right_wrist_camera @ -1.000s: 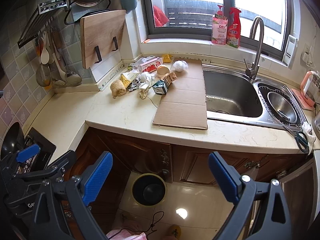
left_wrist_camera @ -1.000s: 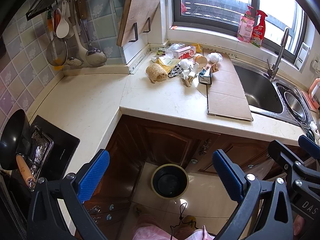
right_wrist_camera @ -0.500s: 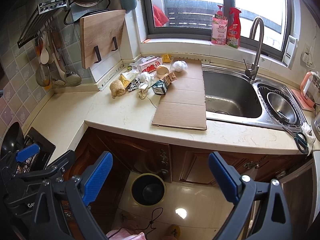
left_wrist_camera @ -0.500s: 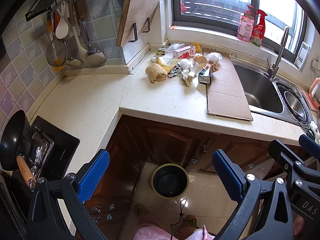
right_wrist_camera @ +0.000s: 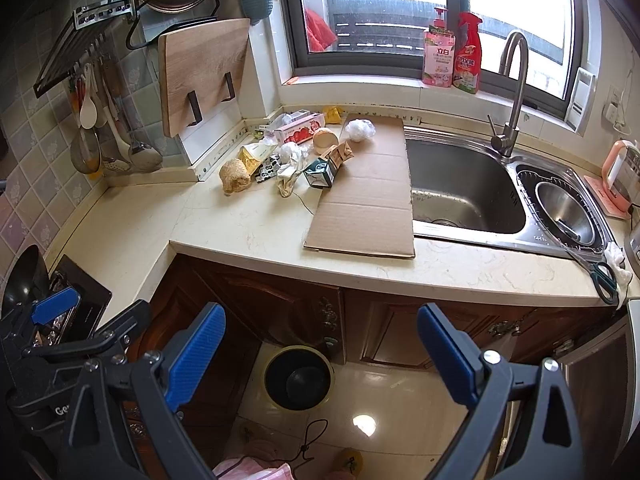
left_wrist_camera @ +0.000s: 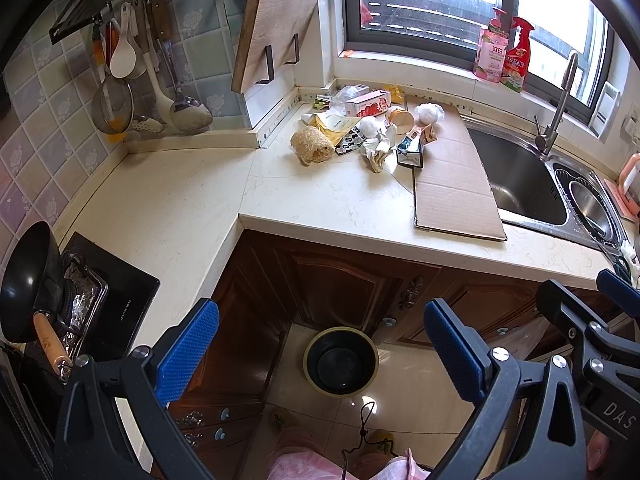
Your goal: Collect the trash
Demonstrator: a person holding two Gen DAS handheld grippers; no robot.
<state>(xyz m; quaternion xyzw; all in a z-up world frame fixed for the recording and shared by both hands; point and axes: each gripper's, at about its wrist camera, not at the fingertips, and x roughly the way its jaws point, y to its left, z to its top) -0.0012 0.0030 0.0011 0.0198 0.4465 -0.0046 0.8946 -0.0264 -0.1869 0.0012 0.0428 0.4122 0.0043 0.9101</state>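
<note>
A pile of trash lies at the back of the counter: a loofah sponge, a red-and-white box, crumpled white paper, a small green carton and wrappers. It also shows in the right wrist view, with the sponge and carton. A flat cardboard sheet lies beside the pile. A round dark trash bin stands on the floor below, also seen in the right wrist view. My left gripper and right gripper are both open and empty, held above the floor, well short of the counter.
A steel sink with a tap sits right of the cardboard. Scissors lie at the counter's right end. A stove with a black pan is at the left. A cutting board and utensils hang on the wall.
</note>
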